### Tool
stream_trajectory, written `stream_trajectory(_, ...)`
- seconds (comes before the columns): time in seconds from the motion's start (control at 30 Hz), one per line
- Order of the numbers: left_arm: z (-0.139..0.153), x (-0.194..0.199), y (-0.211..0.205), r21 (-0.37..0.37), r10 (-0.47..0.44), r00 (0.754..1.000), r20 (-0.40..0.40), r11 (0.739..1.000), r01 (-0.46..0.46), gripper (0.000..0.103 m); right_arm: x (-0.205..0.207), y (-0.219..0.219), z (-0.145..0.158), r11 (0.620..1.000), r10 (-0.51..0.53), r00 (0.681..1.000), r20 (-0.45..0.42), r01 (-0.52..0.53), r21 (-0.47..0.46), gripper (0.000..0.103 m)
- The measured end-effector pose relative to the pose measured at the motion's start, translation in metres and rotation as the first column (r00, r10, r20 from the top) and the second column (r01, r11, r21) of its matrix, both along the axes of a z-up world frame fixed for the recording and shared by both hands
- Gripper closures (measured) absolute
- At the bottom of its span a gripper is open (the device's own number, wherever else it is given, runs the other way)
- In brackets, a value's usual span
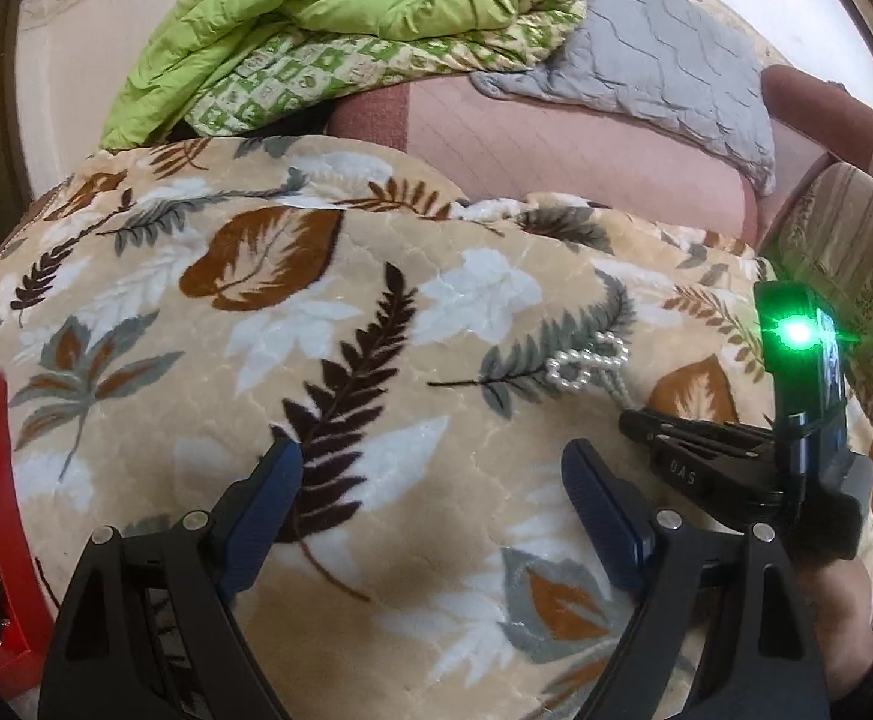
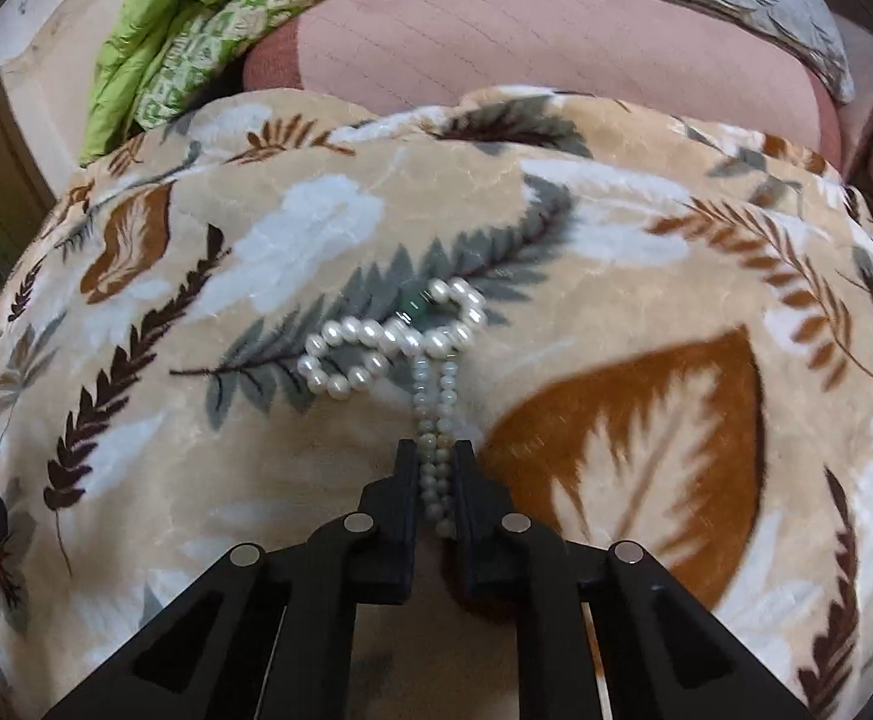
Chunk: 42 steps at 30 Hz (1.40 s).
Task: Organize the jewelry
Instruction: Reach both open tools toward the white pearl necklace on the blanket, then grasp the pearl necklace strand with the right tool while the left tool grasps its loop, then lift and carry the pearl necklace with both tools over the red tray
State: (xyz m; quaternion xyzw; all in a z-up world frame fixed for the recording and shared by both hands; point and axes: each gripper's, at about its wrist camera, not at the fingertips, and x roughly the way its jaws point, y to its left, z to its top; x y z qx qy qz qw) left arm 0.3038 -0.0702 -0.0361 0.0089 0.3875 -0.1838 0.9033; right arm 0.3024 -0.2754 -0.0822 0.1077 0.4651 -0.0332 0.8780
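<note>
Leaf-print blanket (image 2: 646, 276) covers the bed. Pearl necklace (image 2: 388, 348) lies looped on it at centre, its doubled strand pinched between the closed right gripper (image 2: 434, 456). Left gripper (image 1: 430, 462) hangs wide, nothing between its jaws. Red box (image 1: 1, 480) at far left.

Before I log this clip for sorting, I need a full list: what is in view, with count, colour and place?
pearl necklace: one, white, on the leaf blanket, its strand between the right tongs.
leaf blanket: one, beige with brown and grey leaves, covering the foreground.
red box: one, left edge, holding dark jewelry.
green quilt: one, bunched at the back.
grey pad: one, back right.
pink sheet: one, behind the blanket.
left tongs: blue pads, open, empty.
right tongs: black, shut on the pearl necklace.
</note>
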Motion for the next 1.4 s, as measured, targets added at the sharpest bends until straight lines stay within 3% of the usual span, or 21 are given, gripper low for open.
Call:
stream_trajectory(0.03,0.001,-0.001,-0.003,-0.001,-0.011,1.0,0.0,1.0,0.011,0.016,-0.005,-0.004,0.001,1.0,-0.01,1.0,-0.012,0.01,0.016,0.097)
stream_trajectory(0.2,-0.007,0.008,-0.038,0.013,-0.095,0.995,-0.025,0.995,0.096,0.016,-0.038,-0.022,0.012,0.992,-0.073,0.997,-0.032,0.076,0.099,0.097)
stream_trajectory(0.37,-0.025,0.042,-0.086,0.046,-0.143,0.987,-0.075,0.988,0.146,0.016,-0.071,-0.03,0.014,0.979,-0.154,0.988,-0.029,0.157,0.133,0.097)
stream_trajectory(0.6,-0.051,0.082,-0.141,0.119,-0.185,0.975,-0.121,0.973,0.2,0.017,-0.099,-0.065,0.006,0.926,-0.334,0.94,-0.067,0.341,0.161,0.097)
stream_trajectory(0.73,-0.066,0.096,-0.156,0.164,-0.164,0.976,-0.145,0.968,0.187,0.05,-0.098,-0.07,0.007,0.914,-0.342,0.937,-0.07,0.349,0.208,0.097)
stream_trajectory(0.8,-0.066,0.09,-0.159,0.191,-0.167,0.98,-0.105,0.964,0.185,0.061,-0.096,-0.07,0.004,0.912,-0.335,0.939,-0.081,0.345,0.223,0.097)
stream_trajectory(0.83,-0.065,0.085,-0.16,0.197,-0.175,0.98,-0.095,0.962,0.191,0.076,-0.095,-0.071,0.0,0.906,-0.334,0.938,-0.093,0.346,0.242,0.097)
stream_trajectory(0.9,-0.064,0.075,-0.16,0.209,-0.2,0.976,-0.088,0.954,0.214,0.09,-0.095,-0.072,-0.005,0.894,-0.337,0.936,-0.101,0.351,0.277,0.097)
stream_trajectory(1.07,-0.057,0.039,-0.143,0.219,-0.262,0.959,-0.106,0.935,0.28,0.094,-0.095,-0.07,-0.005,0.893,-0.324,0.941,-0.095,0.337,0.297,0.097)
stream_trajectory(1.4,-0.049,-0.071,-0.034,0.131,-0.122,0.966,-0.229,0.979,0.155,0.094,-0.116,-0.058,-0.004,0.874,-0.268,0.961,-0.073,0.274,0.402,0.097)
